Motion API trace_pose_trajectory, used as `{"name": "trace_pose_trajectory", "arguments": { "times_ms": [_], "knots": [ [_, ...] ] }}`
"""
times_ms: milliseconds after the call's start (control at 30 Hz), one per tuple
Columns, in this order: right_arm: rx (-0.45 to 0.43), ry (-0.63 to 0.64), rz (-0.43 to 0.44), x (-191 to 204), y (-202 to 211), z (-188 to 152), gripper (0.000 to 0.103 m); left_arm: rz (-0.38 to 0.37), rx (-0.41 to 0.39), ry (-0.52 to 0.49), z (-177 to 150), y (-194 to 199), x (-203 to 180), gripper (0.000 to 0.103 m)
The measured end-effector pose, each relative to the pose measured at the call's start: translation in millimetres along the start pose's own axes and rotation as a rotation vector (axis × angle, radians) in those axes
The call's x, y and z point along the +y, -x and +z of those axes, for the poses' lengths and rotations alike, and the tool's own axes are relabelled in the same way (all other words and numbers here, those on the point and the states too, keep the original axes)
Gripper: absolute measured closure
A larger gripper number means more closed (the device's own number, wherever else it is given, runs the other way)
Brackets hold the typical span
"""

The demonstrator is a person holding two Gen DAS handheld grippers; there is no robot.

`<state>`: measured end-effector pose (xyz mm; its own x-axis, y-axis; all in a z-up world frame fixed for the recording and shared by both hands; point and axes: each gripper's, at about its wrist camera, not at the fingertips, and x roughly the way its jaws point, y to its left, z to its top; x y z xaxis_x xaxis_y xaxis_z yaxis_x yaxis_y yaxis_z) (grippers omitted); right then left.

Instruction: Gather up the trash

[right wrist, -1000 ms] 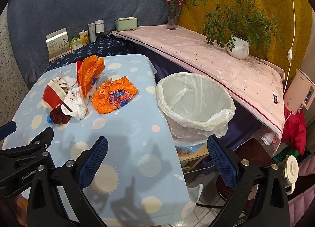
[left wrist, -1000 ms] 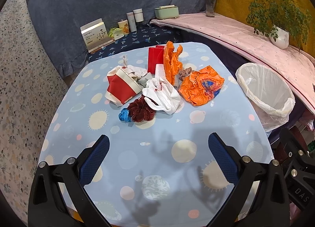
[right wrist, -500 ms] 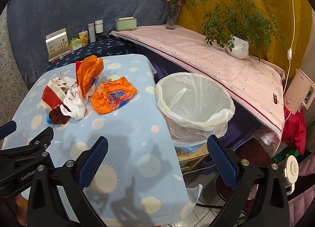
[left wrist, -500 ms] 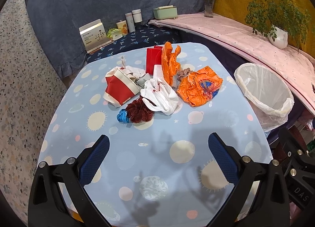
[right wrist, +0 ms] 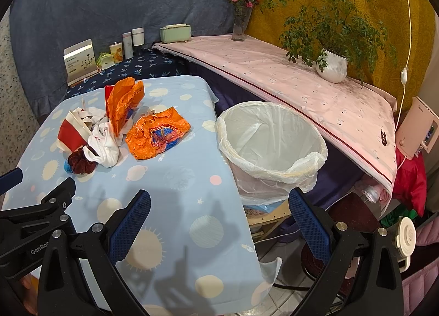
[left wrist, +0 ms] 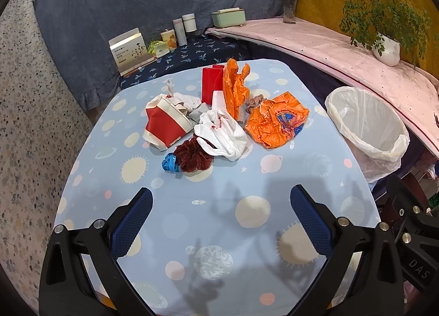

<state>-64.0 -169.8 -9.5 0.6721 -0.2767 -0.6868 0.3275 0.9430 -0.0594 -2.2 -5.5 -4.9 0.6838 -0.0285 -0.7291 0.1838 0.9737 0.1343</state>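
Fingers (left wrist: 131, 220) of left gripper (left wrist: 221, 218) spread wide, empty; same for right gripper (right wrist: 219, 218). Drawn back slightly from half a second ago, trash pile (left wrist: 219, 124) untouched mid-counter (left wrist: 247, 179). Lined bin (right wrist: 270, 148) beside counter edge, empty. Collecting not yet begun.

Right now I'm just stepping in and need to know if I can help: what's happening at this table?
A person holds two grippers over the table, clearing trash. Nothing is picked up yet: the left gripper and right gripper both have their jaws wide open and empty. The trash sits in a heap at the far end: orange bags, a white bag, a red-and-white carton and a dark red scrunchie. The lined bin beside the table looks empty.
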Motion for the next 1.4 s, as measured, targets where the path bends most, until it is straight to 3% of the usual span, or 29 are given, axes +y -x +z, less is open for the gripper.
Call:
{"name": "trace_pose_trajectory", "arguments": {
  "times_ms": [1400],
  "knots": [
    [0.000, -0.012, -0.003, -2.5, -0.2, -0.5, 0.007, -0.003, 0.017, -0.007, -4.6, -1.8, -1.8, 0.007]
  ]
}}
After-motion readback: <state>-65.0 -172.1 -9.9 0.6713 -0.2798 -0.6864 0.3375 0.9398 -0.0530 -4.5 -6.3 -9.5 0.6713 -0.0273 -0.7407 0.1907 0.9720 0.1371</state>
